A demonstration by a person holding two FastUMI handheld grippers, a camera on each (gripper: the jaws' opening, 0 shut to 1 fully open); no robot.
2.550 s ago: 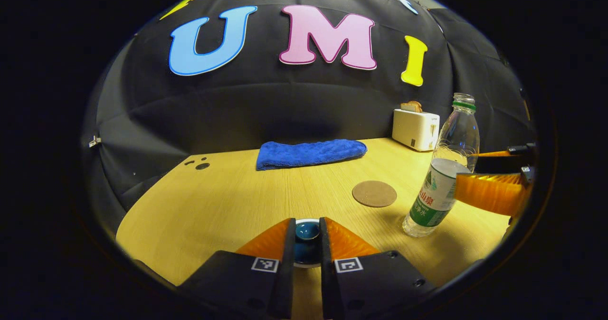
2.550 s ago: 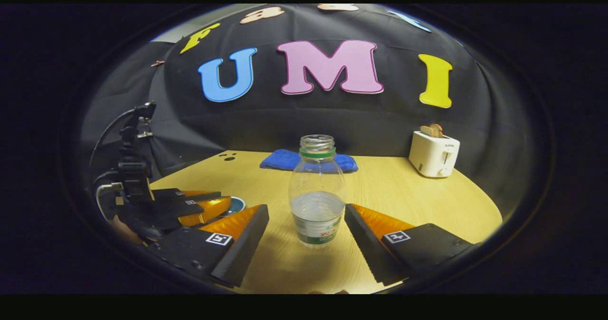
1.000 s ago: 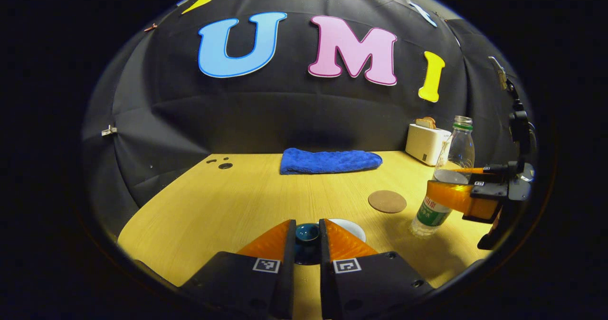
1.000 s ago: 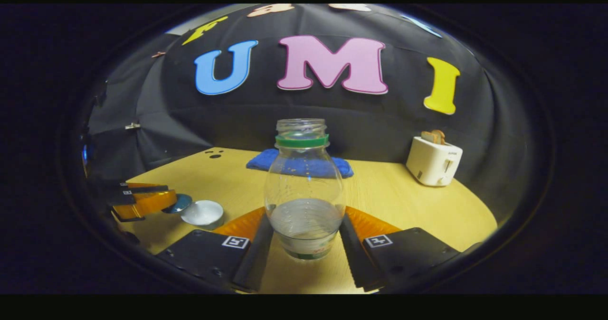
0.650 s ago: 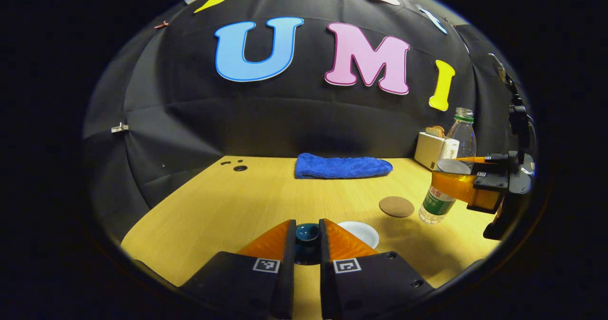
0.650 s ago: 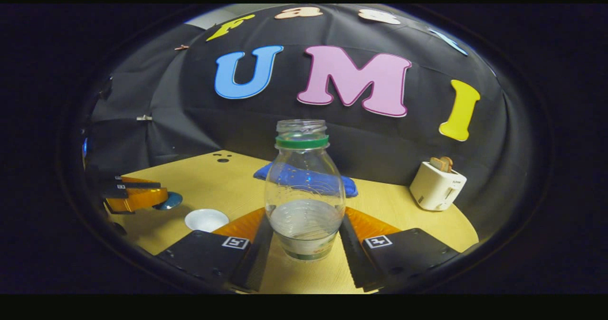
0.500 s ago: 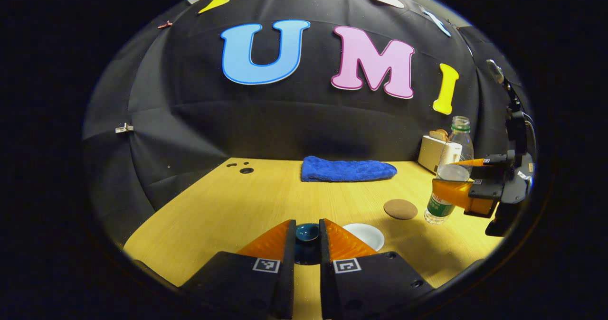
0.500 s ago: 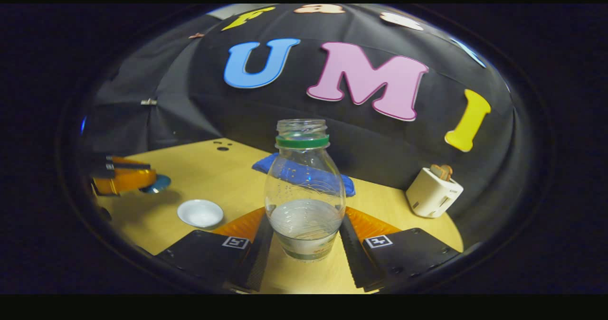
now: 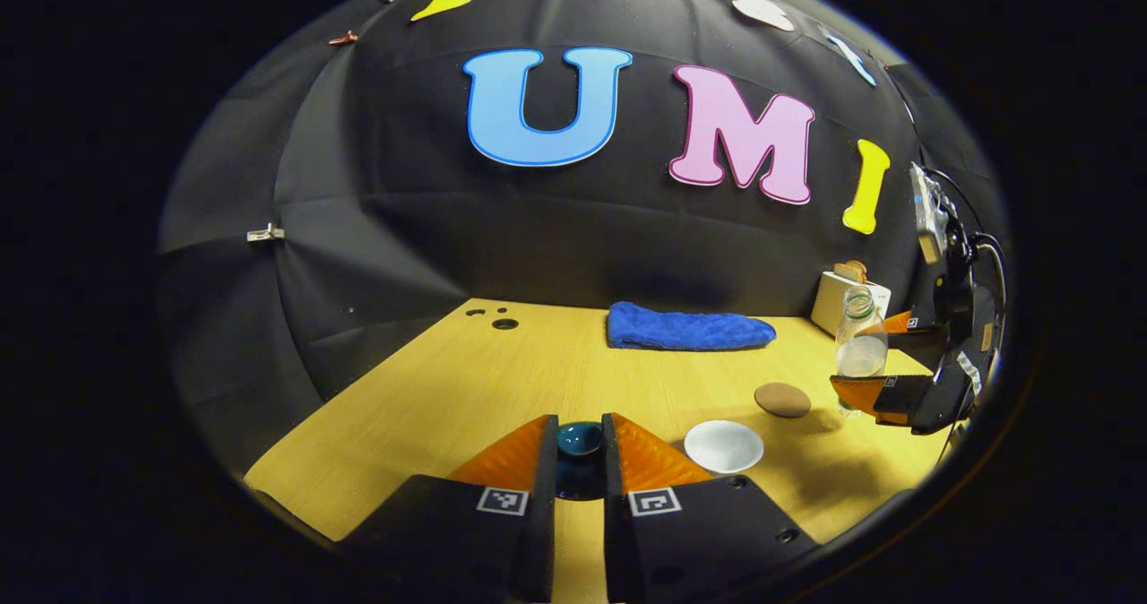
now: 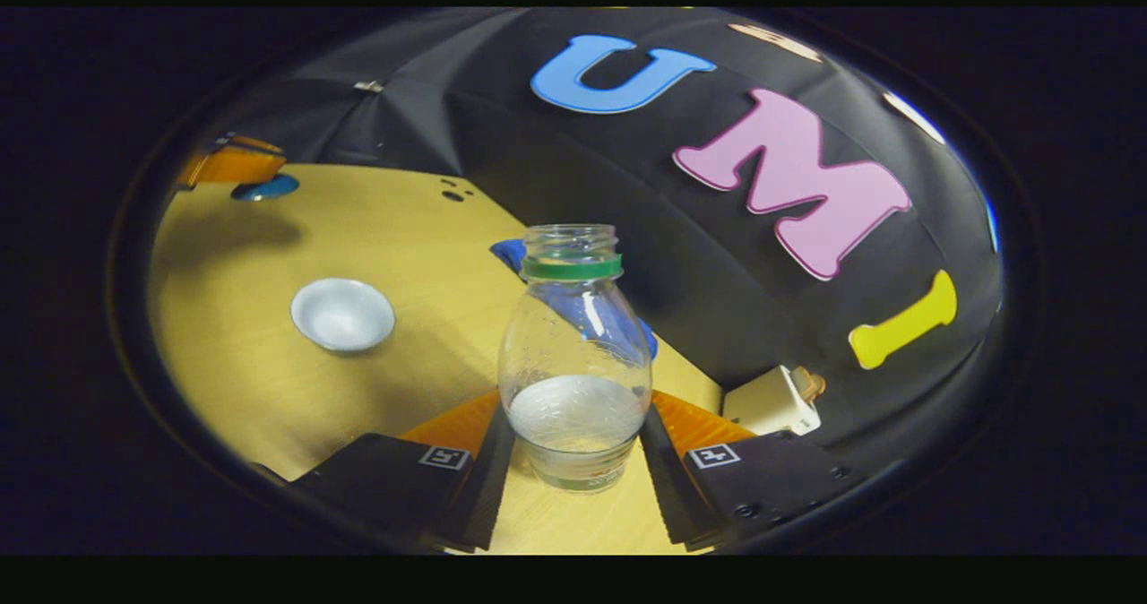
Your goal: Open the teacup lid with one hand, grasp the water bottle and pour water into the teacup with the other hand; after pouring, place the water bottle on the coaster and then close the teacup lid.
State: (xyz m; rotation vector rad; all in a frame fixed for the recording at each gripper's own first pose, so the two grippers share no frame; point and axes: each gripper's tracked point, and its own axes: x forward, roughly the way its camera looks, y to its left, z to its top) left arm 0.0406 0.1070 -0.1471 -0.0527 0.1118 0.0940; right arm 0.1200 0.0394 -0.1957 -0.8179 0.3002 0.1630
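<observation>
Each tool (image 9: pixel 579 447) has black bodies, ribbed orange fingers (image 9: pixel 506 452) (square coded markers on top).

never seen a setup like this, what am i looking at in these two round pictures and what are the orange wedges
There is no robot here. A person holds a two-finger gripper in each hand, and each one carries a fisheye camera looking along its own fingers. The orange wedges at the bottom of each picture are those fingers.

The left gripper view shows the left gripper shut on the dark blue lid. Farther right on the wooden table sit the open white cup, a round coaster, a blue towel and a toaster. At the far right the other gripper holds the bottle.

The right gripper view shows the right gripper shut on that bottle, uncapped and partly filled. The picture is tilted because the hand is tilted. The cup lies to the left.
</observation>
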